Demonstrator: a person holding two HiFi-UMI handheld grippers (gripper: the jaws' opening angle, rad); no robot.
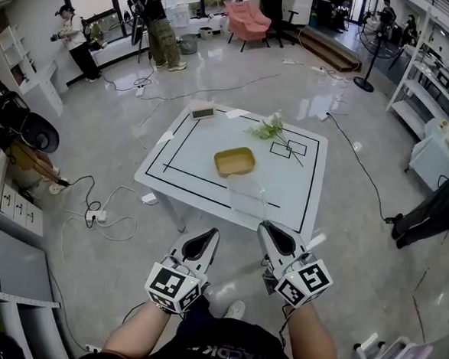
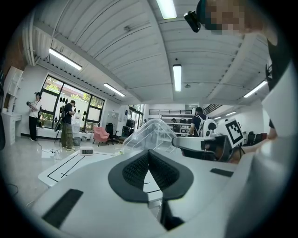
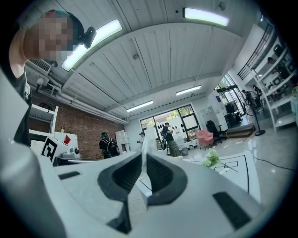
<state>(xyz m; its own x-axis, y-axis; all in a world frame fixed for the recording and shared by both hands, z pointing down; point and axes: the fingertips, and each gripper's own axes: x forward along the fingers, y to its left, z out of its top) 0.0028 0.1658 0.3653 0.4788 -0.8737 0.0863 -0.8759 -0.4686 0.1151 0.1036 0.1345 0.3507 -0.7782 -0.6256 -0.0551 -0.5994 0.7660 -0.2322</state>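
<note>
In the head view, we are holding both tools low in front of us, short of the near edge of the white tabletop point(image 1: 300, 188). The right tool point(image 1: 268, 230) is reaching up to a clear plastic container point(image 1: 246, 196), which is hanging over that near edge. The left tool point(image 1: 203, 241) is pointing the same way, just beside the container's lower left. Farther in on the tabletop, a yellow tray point(image 1: 235, 161) is sitting near the middle, with a green sprig point(image 1: 269, 128) and a small display point(image 1: 203, 113) beyond it.

In the left gripper view, the left tool point(image 2: 149, 152) is showing its dark pads pressed together at the tip, with nothing between them. The clear plastic container point(image 2: 151, 135) is rising just past that tip, and the right tool point(image 2: 186, 144) is coming in against it from the right. The tabletop point(image 2: 70, 165) and the small display point(image 2: 86, 151) are lying to the left.

In the right gripper view, the right tool point(image 3: 143, 155) is pinching closed on a thin edge of the clear plastic container point(image 3: 143, 142), which is standing up between the pads. The green sprig point(image 3: 211, 158) is lying on the tabletop point(image 3: 242, 167) to the right.
</note>
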